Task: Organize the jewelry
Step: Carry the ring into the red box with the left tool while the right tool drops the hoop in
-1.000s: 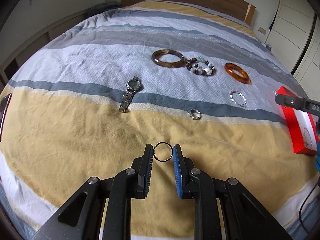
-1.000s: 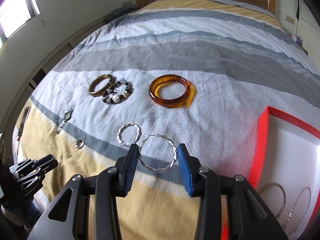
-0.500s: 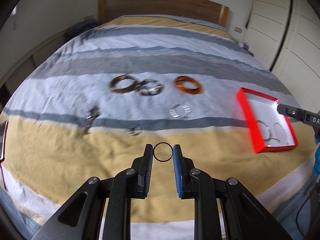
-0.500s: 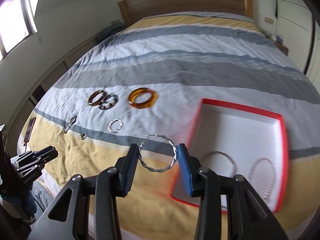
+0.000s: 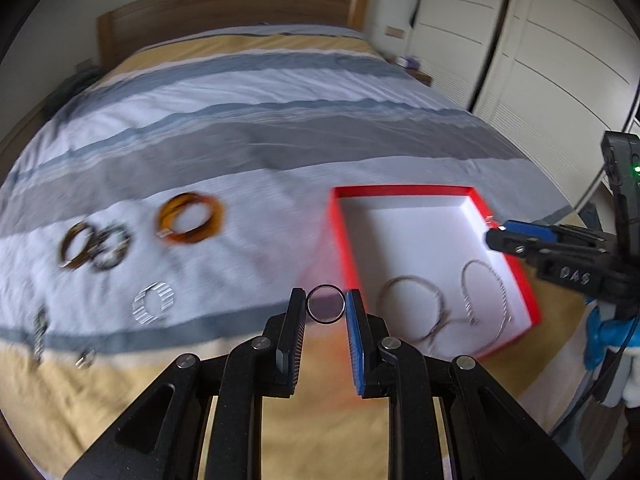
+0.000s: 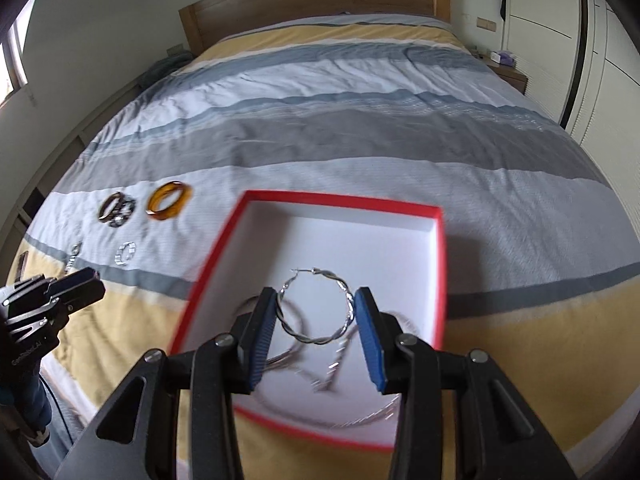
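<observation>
a striped bed [image 6: 360, 140] carries a red box [image 6: 439, 264], an amber bangle [image 6: 169, 201], a brown bangle [image 6: 109, 205], a beaded bracelet [image 6: 123, 215] and a silver ring [image 6: 125, 253].

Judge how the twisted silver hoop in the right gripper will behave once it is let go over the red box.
The twisted silver hoop keeps its round shape between the right gripper fingers, so it is probably stiff. Its wire is thin, so it is likely light. Over the red box, it should drop flat; the box walls would likely stop any roll.
</observation>
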A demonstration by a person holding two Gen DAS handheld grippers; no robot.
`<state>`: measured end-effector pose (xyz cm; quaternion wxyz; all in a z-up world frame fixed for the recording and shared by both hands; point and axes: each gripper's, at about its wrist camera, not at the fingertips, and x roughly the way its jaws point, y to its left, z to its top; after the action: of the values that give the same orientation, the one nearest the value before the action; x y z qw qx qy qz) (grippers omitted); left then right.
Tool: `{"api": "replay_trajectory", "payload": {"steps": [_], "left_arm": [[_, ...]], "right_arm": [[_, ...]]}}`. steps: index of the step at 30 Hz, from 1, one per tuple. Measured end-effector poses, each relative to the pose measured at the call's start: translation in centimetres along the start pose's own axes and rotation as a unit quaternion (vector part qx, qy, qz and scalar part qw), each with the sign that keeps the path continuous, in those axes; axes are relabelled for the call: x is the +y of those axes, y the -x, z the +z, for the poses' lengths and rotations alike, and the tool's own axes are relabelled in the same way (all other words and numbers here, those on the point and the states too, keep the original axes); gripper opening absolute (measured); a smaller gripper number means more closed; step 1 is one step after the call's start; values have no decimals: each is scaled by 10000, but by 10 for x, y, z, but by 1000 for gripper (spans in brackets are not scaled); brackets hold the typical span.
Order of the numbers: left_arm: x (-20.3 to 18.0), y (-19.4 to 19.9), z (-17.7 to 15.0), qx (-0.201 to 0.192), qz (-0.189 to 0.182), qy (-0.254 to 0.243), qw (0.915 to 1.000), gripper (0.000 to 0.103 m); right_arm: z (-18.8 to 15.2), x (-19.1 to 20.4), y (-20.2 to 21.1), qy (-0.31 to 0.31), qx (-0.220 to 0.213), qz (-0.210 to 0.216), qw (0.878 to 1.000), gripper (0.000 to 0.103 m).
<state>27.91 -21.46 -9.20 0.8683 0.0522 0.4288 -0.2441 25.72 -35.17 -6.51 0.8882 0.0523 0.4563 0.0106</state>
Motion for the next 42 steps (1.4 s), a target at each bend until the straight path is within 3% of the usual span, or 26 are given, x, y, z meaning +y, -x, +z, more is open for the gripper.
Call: {"api": "replay_trajectory", "payload": {"steps": [7, 17, 25, 42], "left_arm": [[-33, -67, 34, 373, 21, -98, 9993, 20], [-46, -123, 34, 904, 153, -159, 9957, 20], [-52, -139, 30, 955, 323, -441, 9939, 22], [-50, -136, 30, 923, 303, -457, 9942, 26]], "right_arm": [[17, -25, -48, 202, 254, 12, 9995, 38], [21, -37, -89, 593, 644, 77, 9961, 38], [14, -18, -103, 1472, 880, -24, 9852, 39], [15, -20, -91, 1583, 1080, -16, 9815, 41]]}}
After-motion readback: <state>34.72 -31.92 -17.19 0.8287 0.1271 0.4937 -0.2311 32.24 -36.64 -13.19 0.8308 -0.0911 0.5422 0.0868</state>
